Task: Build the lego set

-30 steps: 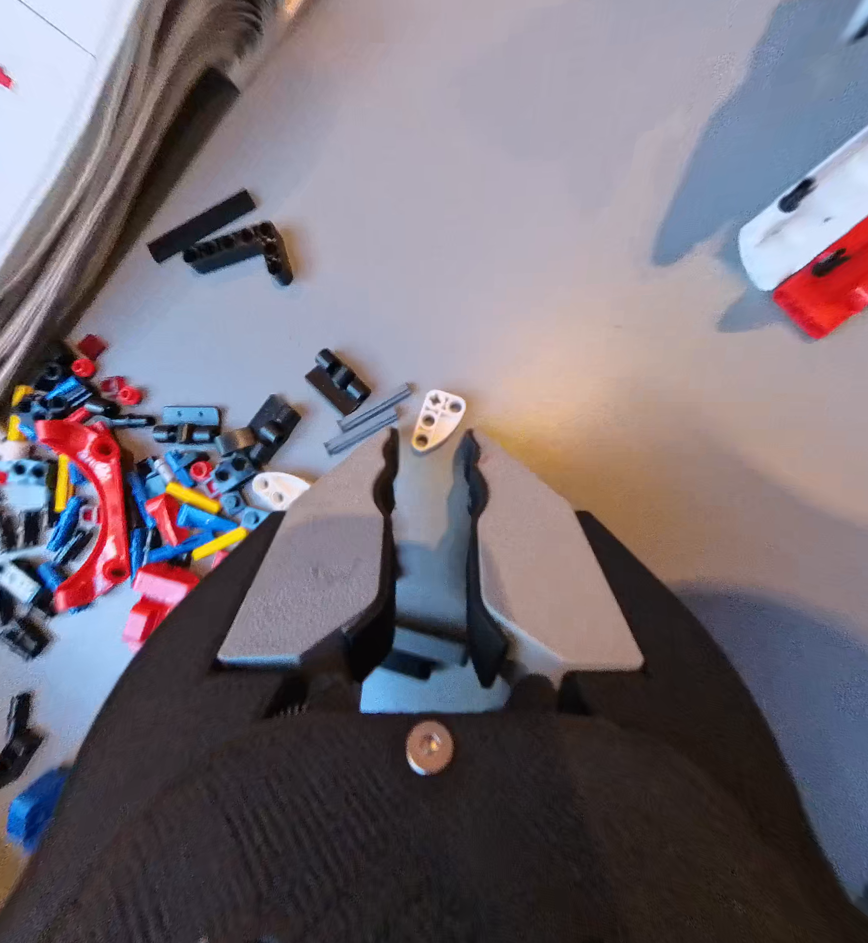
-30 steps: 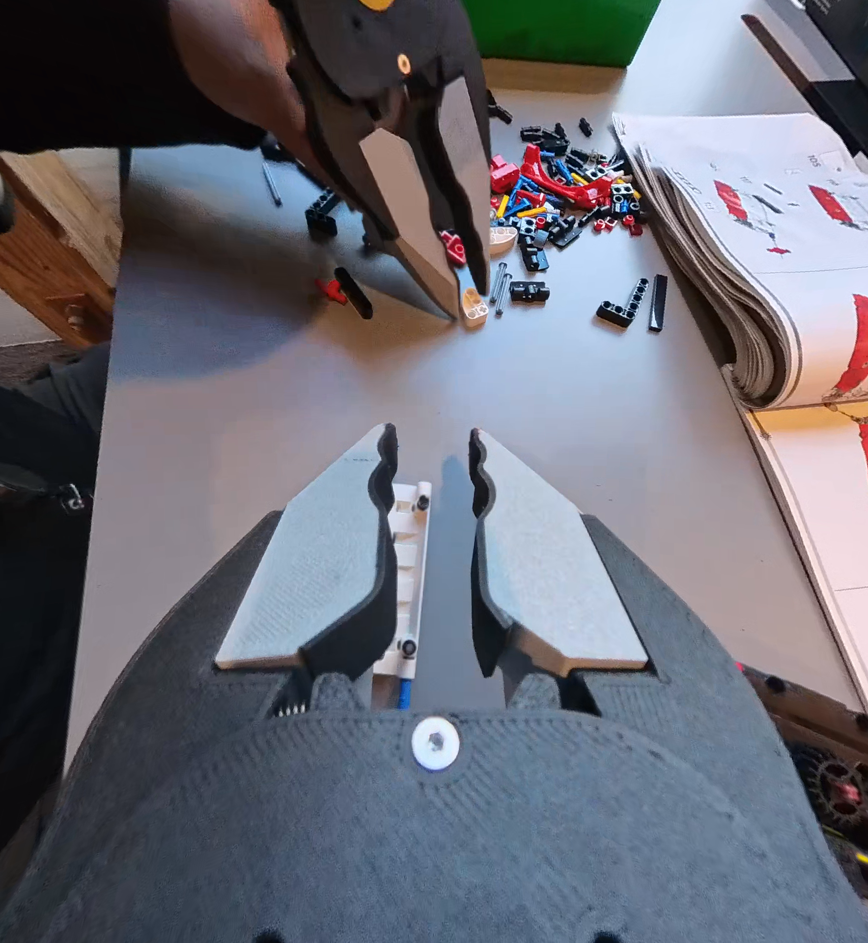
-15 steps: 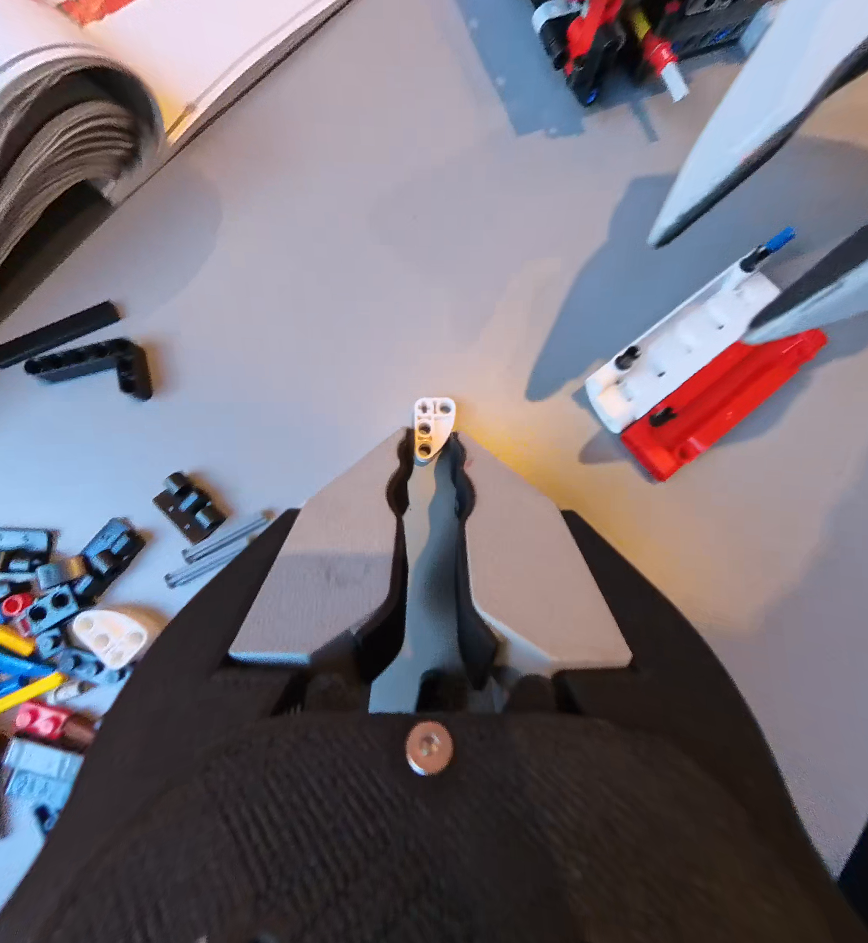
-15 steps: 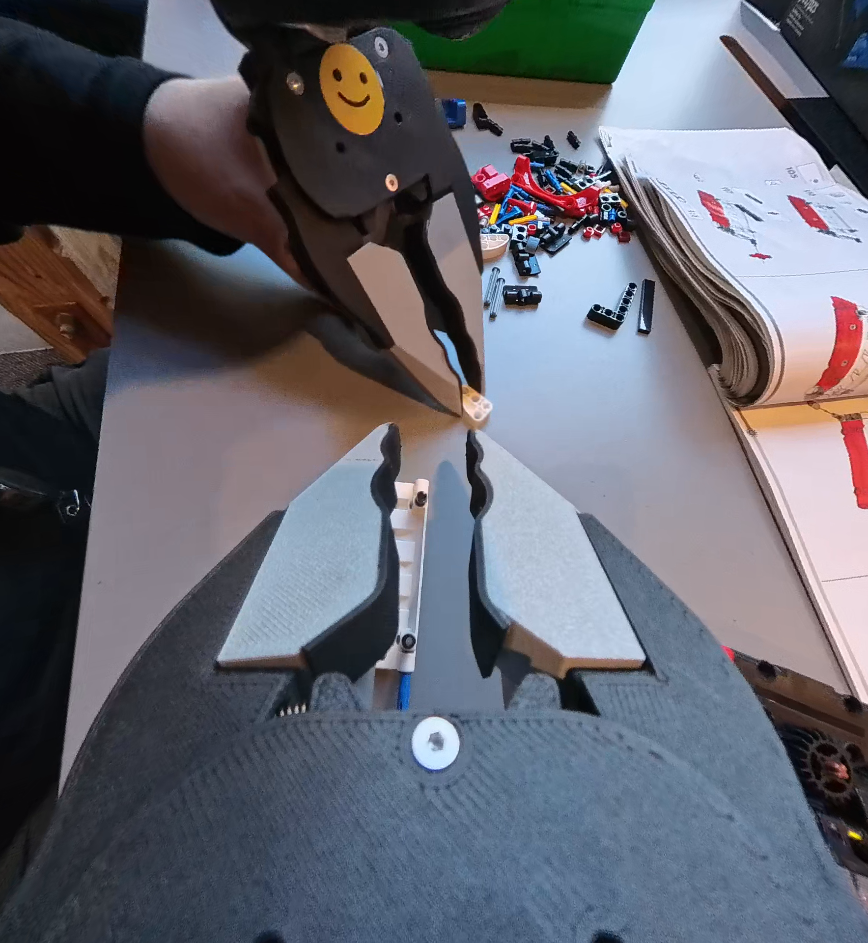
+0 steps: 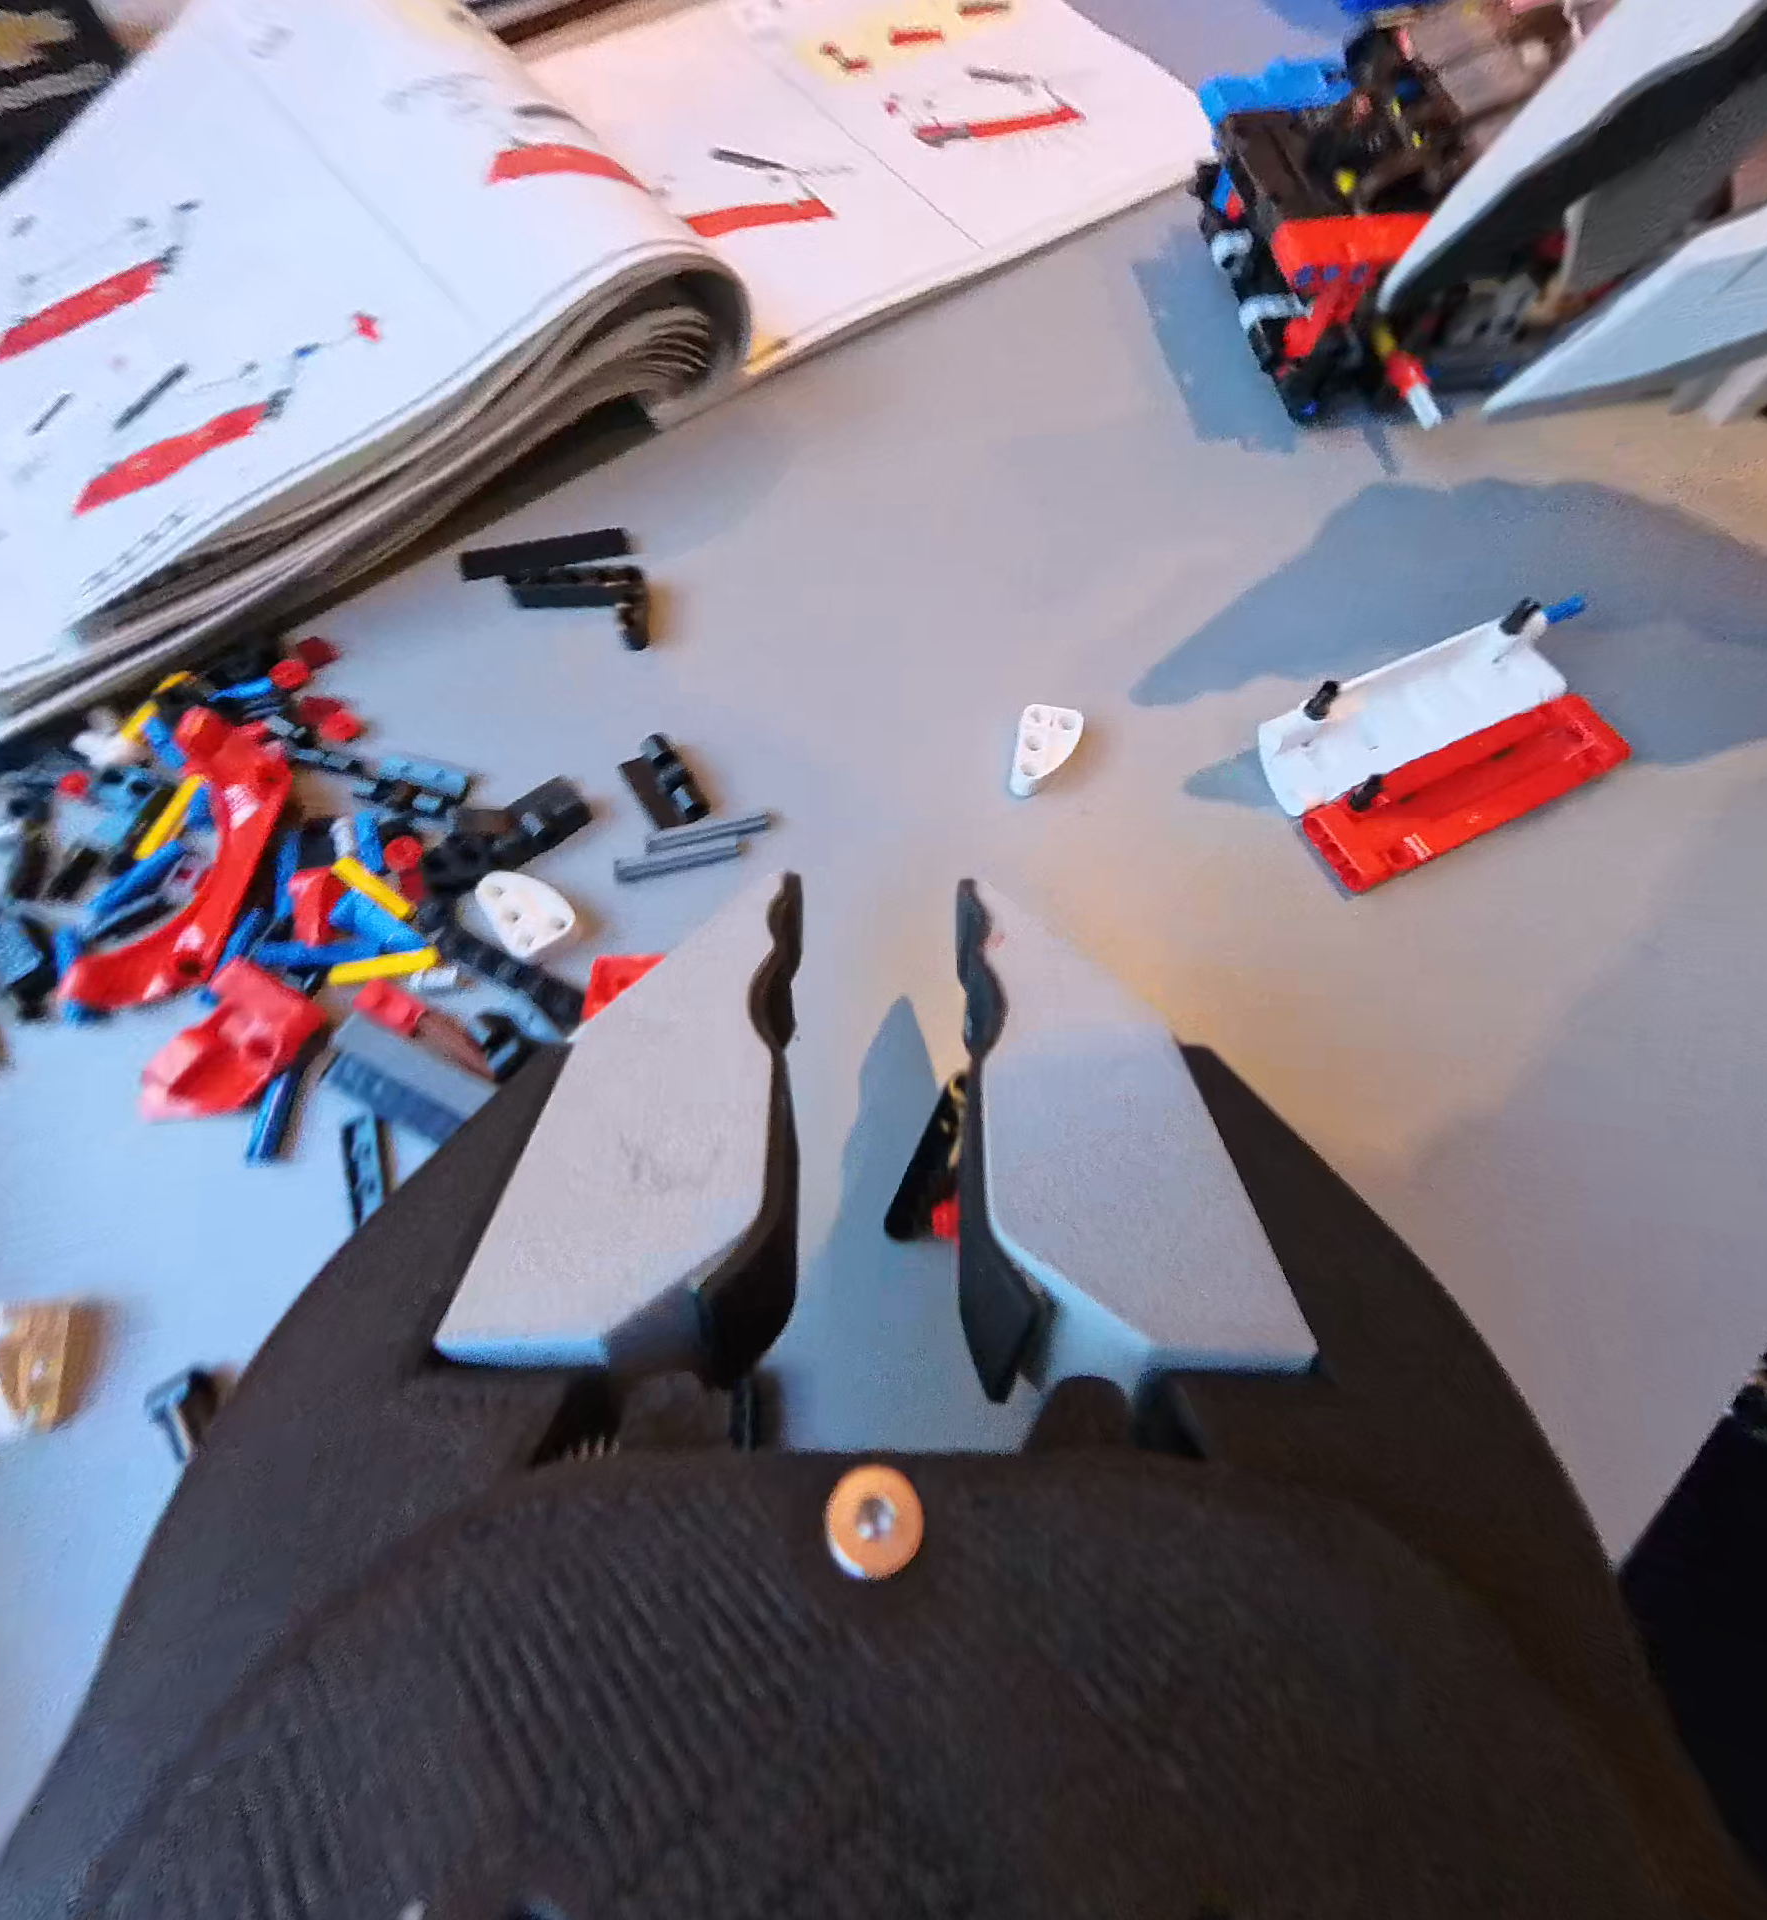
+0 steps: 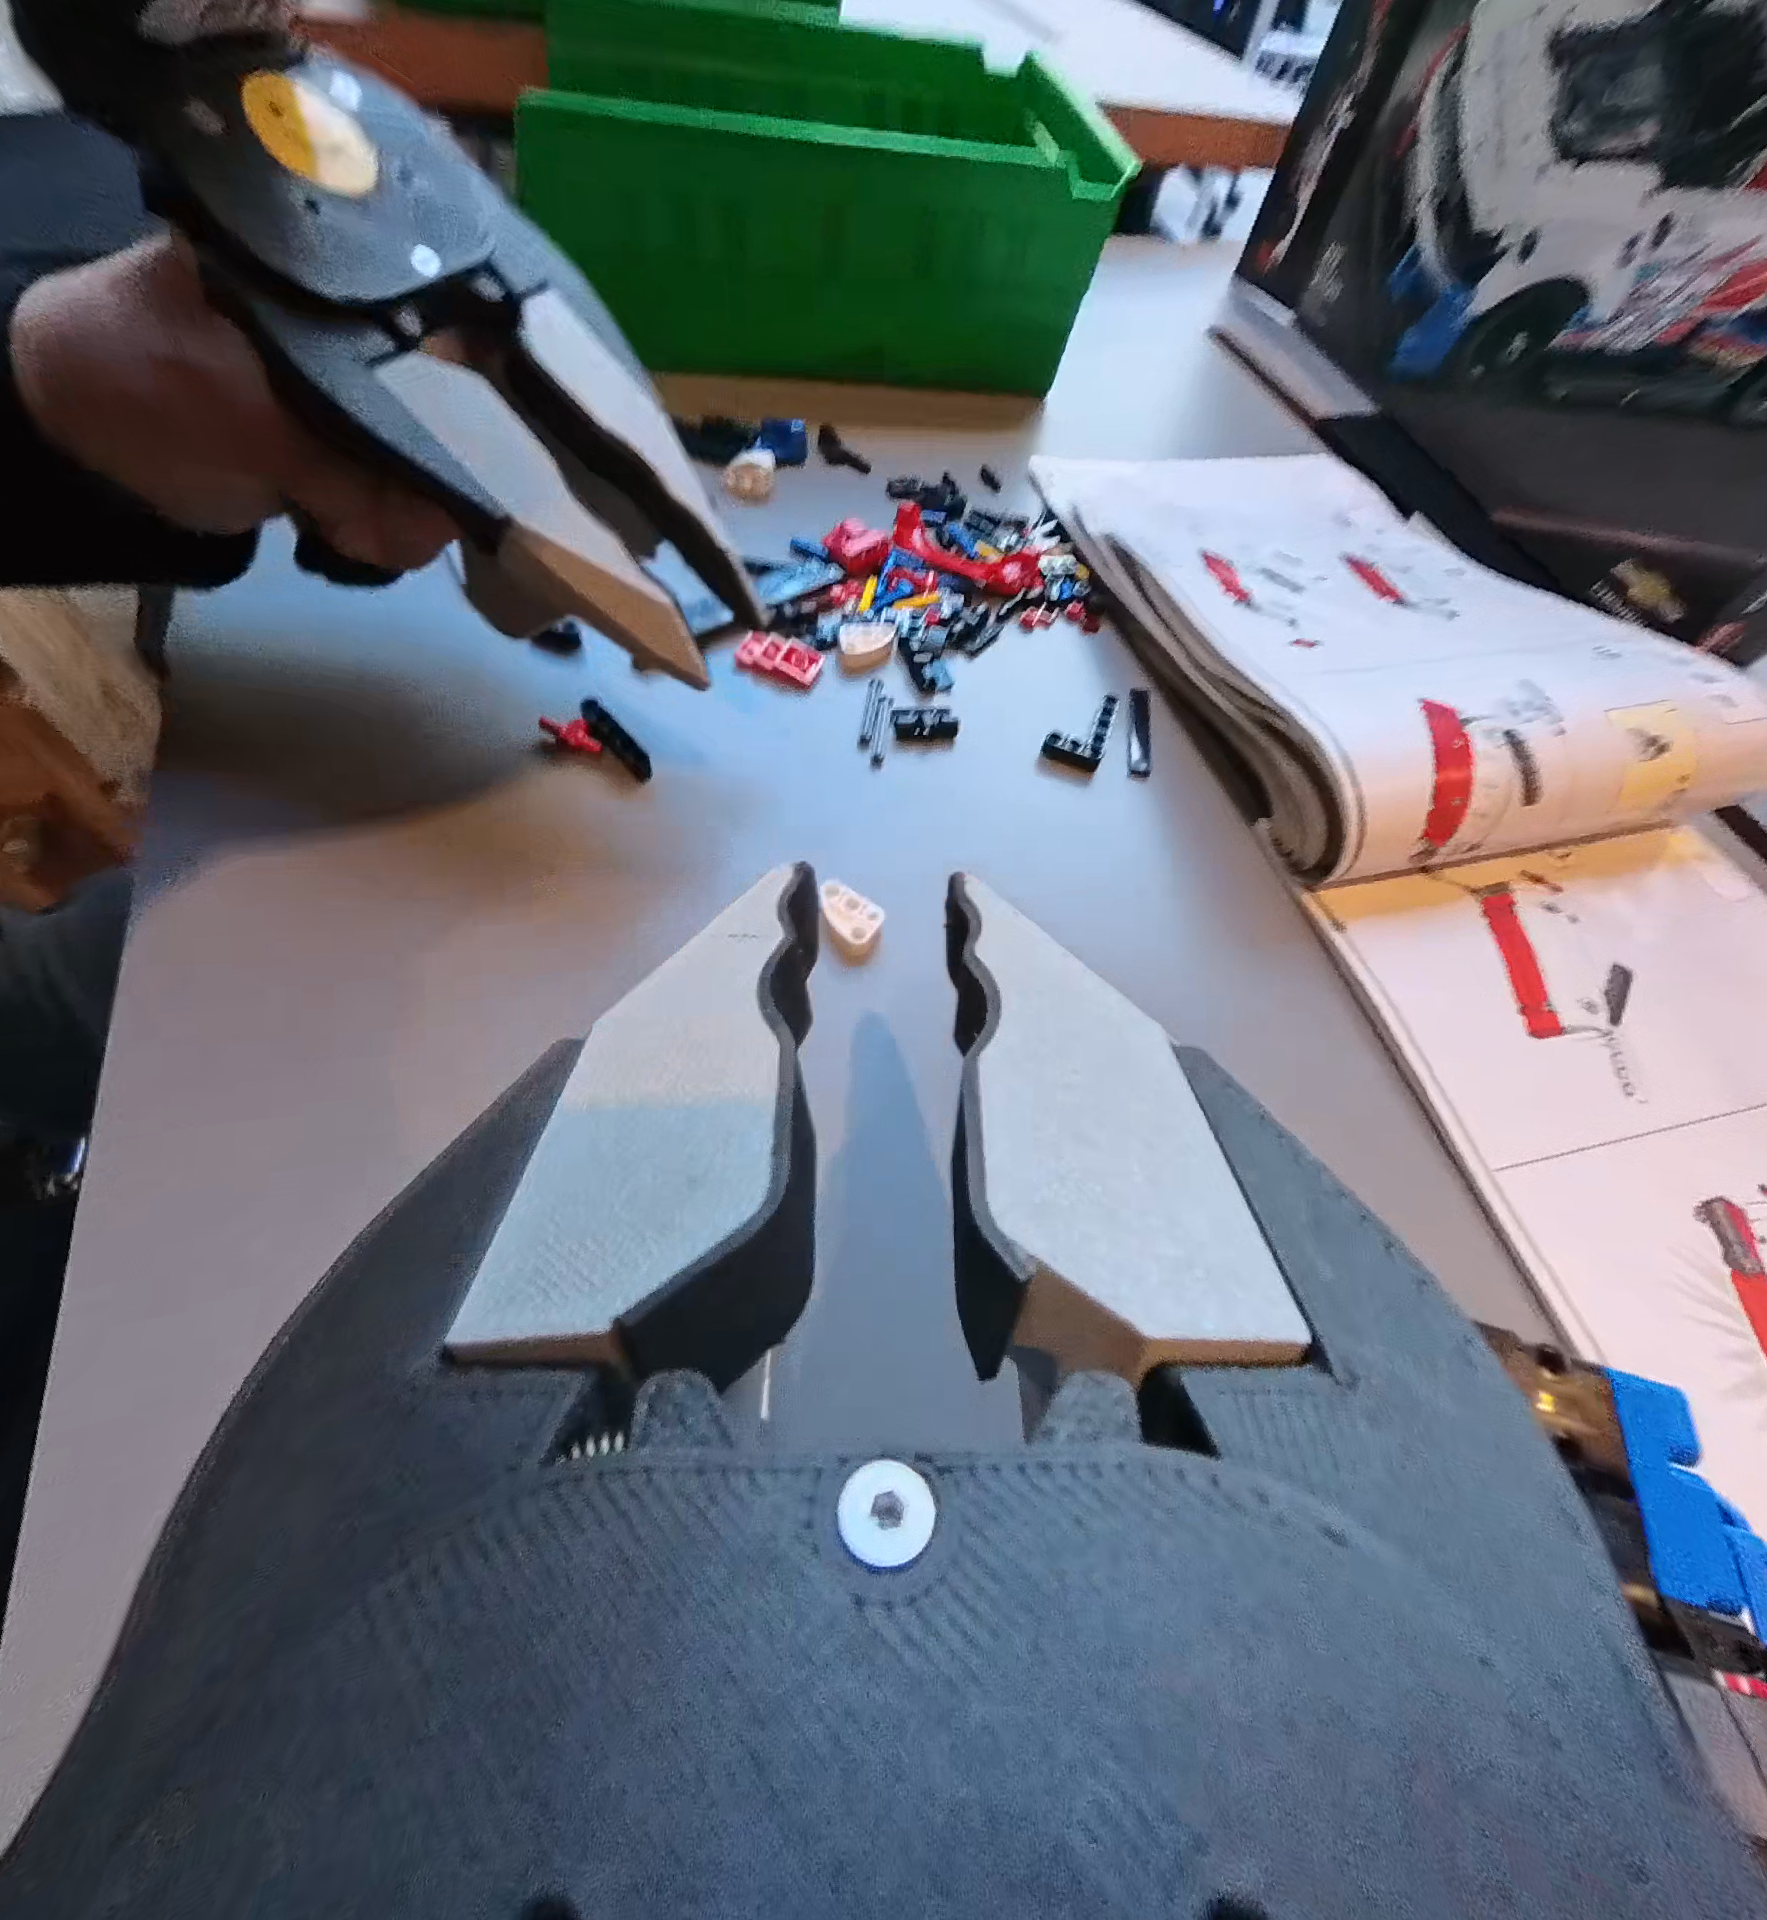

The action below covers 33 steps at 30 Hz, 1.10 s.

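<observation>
My left gripper (image 5: 876, 904) is open and empty above the grey table, beside the pile of loose bricks (image 5: 235, 904). A small white triangular piece (image 5: 1043, 746) lies free on the table ahead of it. A white and red panel assembly (image 5: 1430, 738) lies to its right. My right gripper (image 6: 879, 904) is open and empty, and the white triangular piece (image 6: 851, 914) shows on the table between its fingertips, close to the left one. The left gripper (image 6: 723, 639) shows there held over the brick pile (image 6: 941, 592).
An open instruction book (image 5: 339, 260) lies behind the pile. A part-built black, red and blue model (image 5: 1315, 239) stands at the far right. A black piece with a red pin (image 6: 598, 736), a green bin (image 6: 806, 208) and the set's box (image 6: 1585, 260) show in the right wrist view. About 12 cm separates my left fingertips from my right.
My left gripper carried the white triangular piece toward the panel, let it go, opened and drew back to the pile. My right gripper lifted away from the white and red panel.
</observation>
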Tool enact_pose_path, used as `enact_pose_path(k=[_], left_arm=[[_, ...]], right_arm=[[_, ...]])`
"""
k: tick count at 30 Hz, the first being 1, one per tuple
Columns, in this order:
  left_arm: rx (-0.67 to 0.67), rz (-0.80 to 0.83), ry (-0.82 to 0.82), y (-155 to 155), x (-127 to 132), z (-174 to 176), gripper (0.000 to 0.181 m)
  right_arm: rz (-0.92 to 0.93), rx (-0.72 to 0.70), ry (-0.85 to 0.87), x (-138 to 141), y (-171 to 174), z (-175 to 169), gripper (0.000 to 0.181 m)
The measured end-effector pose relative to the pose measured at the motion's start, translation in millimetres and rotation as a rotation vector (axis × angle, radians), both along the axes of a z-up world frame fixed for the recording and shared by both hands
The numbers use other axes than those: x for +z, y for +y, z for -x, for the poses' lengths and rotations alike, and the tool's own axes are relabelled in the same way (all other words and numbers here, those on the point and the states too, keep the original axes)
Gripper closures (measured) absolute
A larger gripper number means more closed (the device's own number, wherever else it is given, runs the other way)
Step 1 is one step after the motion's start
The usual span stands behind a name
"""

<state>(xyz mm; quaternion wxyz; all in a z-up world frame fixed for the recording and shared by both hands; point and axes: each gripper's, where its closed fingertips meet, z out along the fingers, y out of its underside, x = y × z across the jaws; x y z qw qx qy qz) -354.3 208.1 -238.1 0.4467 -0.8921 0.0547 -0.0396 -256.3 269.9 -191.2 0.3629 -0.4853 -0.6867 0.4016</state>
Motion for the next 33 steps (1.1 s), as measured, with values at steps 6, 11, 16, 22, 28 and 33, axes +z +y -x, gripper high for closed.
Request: enact_pose_path(k=[6,11,16,22,28,33], left_arm=[[0.121,-0.084,-0.059,-21,3,24,0.155],[0.137,-0.066,-0.017,-31,3,41,0.157],[0.213,-0.070,-0.014,-46,10,72,0.158],[0.236,-0.020,0.005,-56,9,92,0.166],[0.286,-0.004,0.022,-64,13,112,0.181],[0.329,0.007,0.027,-71,10,122,0.181]], right_arm=[[0.058,-0.031,0.147,29,6,8,0.161],[0.040,-0.018,0.125,26,0,11,0.168],[-0.005,-0.031,0.109,19,-1,10,0.172],[-0.010,-0.051,0.106,16,2,10,0.176],[-0.041,-0.056,0.090,8,1,6,0.176],[-0.041,-0.061,0.086,6,2,2,0.176]])
